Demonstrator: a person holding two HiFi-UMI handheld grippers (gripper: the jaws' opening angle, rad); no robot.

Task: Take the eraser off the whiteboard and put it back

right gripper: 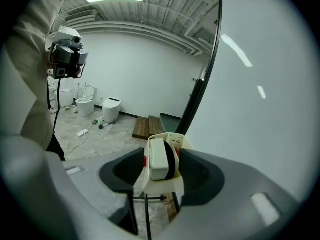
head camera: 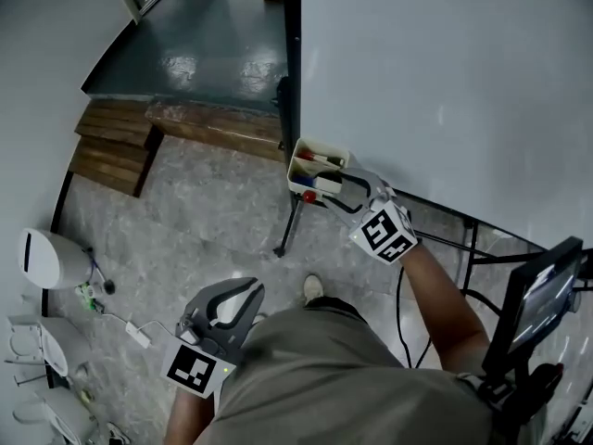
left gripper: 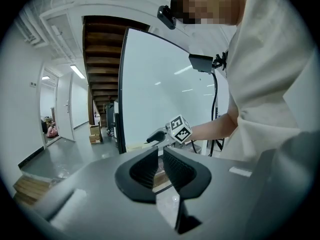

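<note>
at the whiteboard's tray (head camera: 320, 146), right tool (head camera: 343, 191) opening around the eraser (right gripper: 156, 159); left tool (left gripper: 161, 159) narrow and empty

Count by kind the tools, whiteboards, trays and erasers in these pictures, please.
Tool: 2 (left tool; right tool, jaws opening, eraser between them)
Whiteboard: 1
Tray: 1
Eraser: 1
Total: 5
</note>
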